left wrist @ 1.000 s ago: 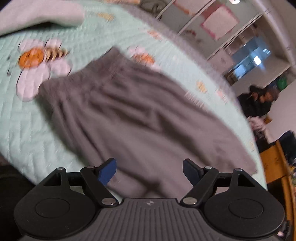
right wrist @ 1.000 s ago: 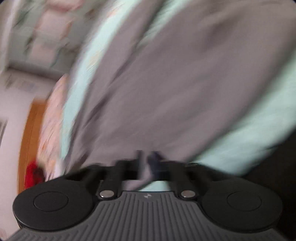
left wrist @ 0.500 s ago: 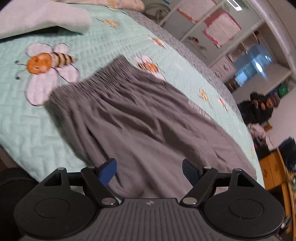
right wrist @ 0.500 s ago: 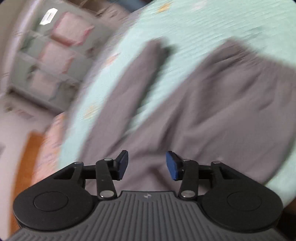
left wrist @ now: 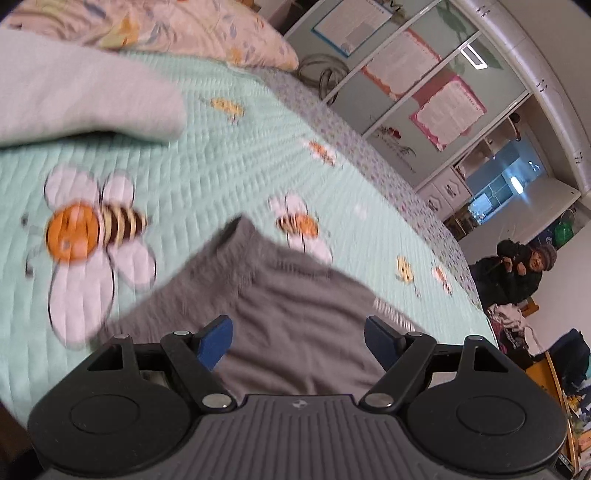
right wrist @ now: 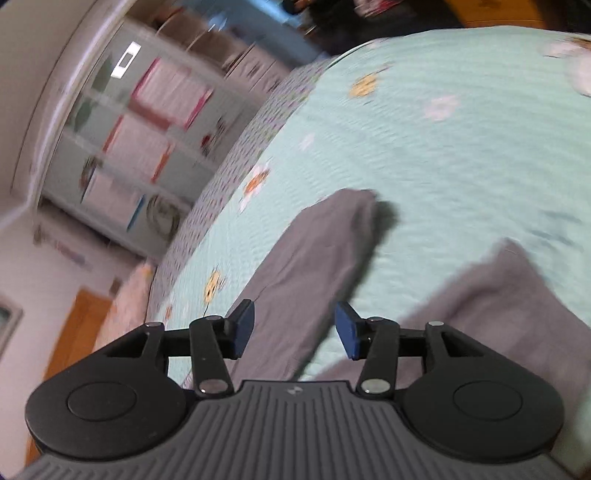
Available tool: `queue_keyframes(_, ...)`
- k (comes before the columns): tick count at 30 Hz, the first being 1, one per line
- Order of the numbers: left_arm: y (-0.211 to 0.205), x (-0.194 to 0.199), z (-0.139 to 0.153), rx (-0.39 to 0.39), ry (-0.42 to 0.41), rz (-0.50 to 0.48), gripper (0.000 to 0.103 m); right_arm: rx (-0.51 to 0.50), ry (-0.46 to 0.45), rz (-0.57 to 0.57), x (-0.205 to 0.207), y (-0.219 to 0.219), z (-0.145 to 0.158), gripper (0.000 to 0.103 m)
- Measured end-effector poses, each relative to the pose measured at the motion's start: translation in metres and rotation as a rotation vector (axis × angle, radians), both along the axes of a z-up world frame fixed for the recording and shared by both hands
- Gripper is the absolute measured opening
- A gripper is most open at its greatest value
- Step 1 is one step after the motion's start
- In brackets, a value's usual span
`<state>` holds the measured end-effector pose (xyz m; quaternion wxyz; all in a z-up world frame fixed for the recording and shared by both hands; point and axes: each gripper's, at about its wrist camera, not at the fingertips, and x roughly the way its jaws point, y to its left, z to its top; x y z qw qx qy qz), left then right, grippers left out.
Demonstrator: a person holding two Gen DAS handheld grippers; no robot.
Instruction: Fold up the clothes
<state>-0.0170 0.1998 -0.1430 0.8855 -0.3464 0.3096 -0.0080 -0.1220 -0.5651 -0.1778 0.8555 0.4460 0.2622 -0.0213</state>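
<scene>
Left wrist view first: the left gripper (left wrist: 298,341) hangs over the near part of the grey trousers (left wrist: 291,317), its blue pads (left wrist: 214,341) spread wide with nothing between them but air, the cloth lying lower down on the bed. The trousers rest flat on the mint quilt (left wrist: 207,177), their gathered waistband corner reaching up toward a small bee patch, with a big bee (left wrist: 92,230) stitched on a white flower just to the left of the cloth. Farther up the quilt lies a pale folded blanket (left wrist: 81,99), and beyond that a floral pillow (left wrist: 177,29) at the head of the bed. Past the bed's far edge stand white cabinets (left wrist: 424,92) with papers stuck on their doors, and a person (left wrist: 517,269) in dark clothes sits in the far right corner. From the right wrist, the right gripper (right wrist: 294,330) is partly spread and holds nothing; its jaws have just been opening, and only the trouser leg (right wrist: 314,266) far below shows in the gap. That leg runs away from the gripper up the quilt, while another grey part lies near on the right, apart from it across a strip of mint. This view is smeared, so the leg's end may be folded over; I cannot say for sure.
</scene>
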Motion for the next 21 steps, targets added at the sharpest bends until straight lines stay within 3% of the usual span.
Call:
queue_keyframes(3,0.003,0.002,0.003,0.0,0.002,0.014,0.086,-0.051,0.023,-0.018,0.024,-0.011,-0.007,0.058)
queue_keyframes(5,0.0,0.002,-0.002,0.002,0.024,0.004,0.086,-0.025,0.059,-0.081,0.036,-0.033,-0.021,0.063)
queue_keyframes(10,-0.017,0.002,-0.019,0.009,0.087,-0.021,0.086,0.275,0.13,-0.151,0.055,-0.066,-0.086,0.063)
queue_keyframes(17,-0.04,0.01,-0.017,0.07,0.134,-0.055,0.086,0.456,0.041,-0.283,0.094,-0.069,-0.116,0.066)
queue_keyframes(19,-0.045,0.012,-0.016,0.084,0.144,-0.059,0.086,0.464,0.017,-0.306,0.109,-0.071,-0.116,0.065)
queue_keyframes(20,-0.047,0.013,-0.016,0.09,0.149,-0.061,0.086,0.423,0.002,-0.3,0.116,-0.069,-0.111,0.056)
queue_keyframes(21,-0.05,0.014,-0.016,0.094,0.155,-0.063,0.086,0.329,-0.008,-0.261,0.123,-0.062,-0.1,0.037)
